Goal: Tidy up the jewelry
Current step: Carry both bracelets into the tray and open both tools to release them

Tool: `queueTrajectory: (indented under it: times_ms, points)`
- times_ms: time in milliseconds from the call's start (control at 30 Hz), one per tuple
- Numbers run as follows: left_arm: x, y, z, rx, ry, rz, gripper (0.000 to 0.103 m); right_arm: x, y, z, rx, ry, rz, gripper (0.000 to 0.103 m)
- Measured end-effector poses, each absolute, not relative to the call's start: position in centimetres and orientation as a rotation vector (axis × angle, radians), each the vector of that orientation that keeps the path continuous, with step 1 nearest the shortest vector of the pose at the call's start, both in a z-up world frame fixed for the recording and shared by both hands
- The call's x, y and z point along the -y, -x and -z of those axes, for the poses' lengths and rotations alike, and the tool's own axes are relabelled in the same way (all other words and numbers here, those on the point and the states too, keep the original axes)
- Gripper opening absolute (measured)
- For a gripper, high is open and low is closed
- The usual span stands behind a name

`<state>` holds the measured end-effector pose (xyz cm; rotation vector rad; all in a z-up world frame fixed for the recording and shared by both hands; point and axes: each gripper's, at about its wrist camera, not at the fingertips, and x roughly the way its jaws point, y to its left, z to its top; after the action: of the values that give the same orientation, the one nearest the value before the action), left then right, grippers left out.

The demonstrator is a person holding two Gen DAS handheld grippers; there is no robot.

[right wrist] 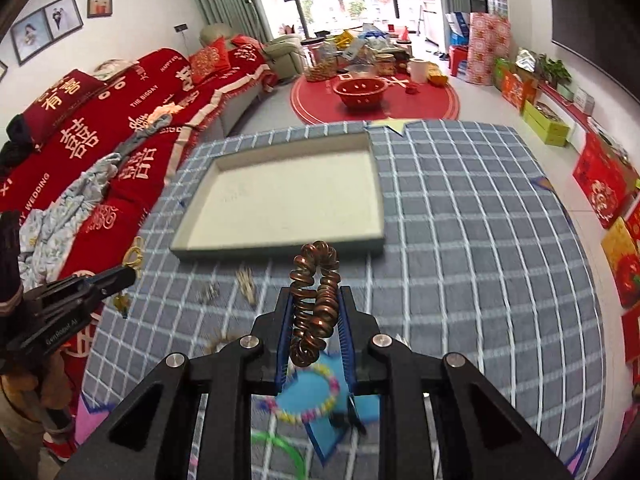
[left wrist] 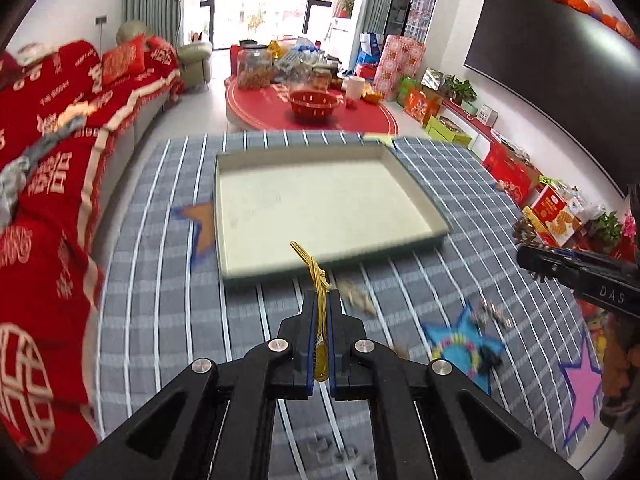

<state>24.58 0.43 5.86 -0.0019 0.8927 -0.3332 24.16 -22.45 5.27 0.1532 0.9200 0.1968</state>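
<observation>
My left gripper point(left wrist: 321, 298) is shut on a gold bracelet point(left wrist: 318, 276), held above the checked cloth just short of the near rim of the shallow white tray point(left wrist: 224, 216). My right gripper point(right wrist: 314, 294) is shut on a coiled copper-brown bracelet point(right wrist: 316, 300), held in front of the same tray point(right wrist: 378, 184). The tray holds nothing that I can see. A pastel bead bracelet point(left wrist: 460, 350) lies on a blue star patch; it also shows under my right gripper point(right wrist: 320, 404). Each gripper shows in the other's view, the right point(left wrist: 532, 258) and the left point(right wrist: 128, 274).
Small loose jewelry pieces point(left wrist: 492, 314) lie on the blue checked tablecloth point(left wrist: 160, 320), and more point(right wrist: 246, 280) lie near the tray's front. A green ring point(right wrist: 280, 448) lies at the near edge. A red-covered sofa point(left wrist: 48, 160) runs along the left.
</observation>
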Motion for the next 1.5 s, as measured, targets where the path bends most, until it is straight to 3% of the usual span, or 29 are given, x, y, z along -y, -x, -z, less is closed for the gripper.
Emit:
queueTrajectory:
  times_ms: [200, 400, 633, 933, 1033, 1100, 1500]
  points:
    - [0.7, -32.2, -5.1, -0.889, -0.01, 0.282, 0.017, 20.9, -32.0, -5.9, -0.923, -0.134, -0.224, 0.023]
    - [1.0, -38.9, -1.5, -0.934, -0.007, 0.248, 0.017, 19.8, -38.2, -2.9, -0.961, -0.149, -0.201, 0.023]
    - [1.9, -41.7, 2.7, -0.99, -0.039, 0.219, 0.017, 18.9, -42.7, 2.4, -1.046, -0.158, -0.17, 0.023]
    - [2.6, -42.1, 4.4, -0.998, -0.093, 0.179, 0.018, 19.1, -43.3, 5.5, -1.084, -0.155, -0.153, 0.024]
    - [3.1, -41.8, 4.3, -0.991, -0.134, 0.169, 0.018, 18.7, -43.2, 5.5, -1.083, -0.146, -0.171, 0.038]
    - [3.2, -41.9, 4.2, -0.997, -0.144, 0.159, 0.018, 18.6, -43.2, 5.3, -1.085, -0.151, -0.171, 0.054]
    - [2.2, -41.3, 2.3, -0.965, -0.102, 0.15, 0.018, 20.6, -41.3, 1.7, -1.009, -0.316, -0.227, 0.074]
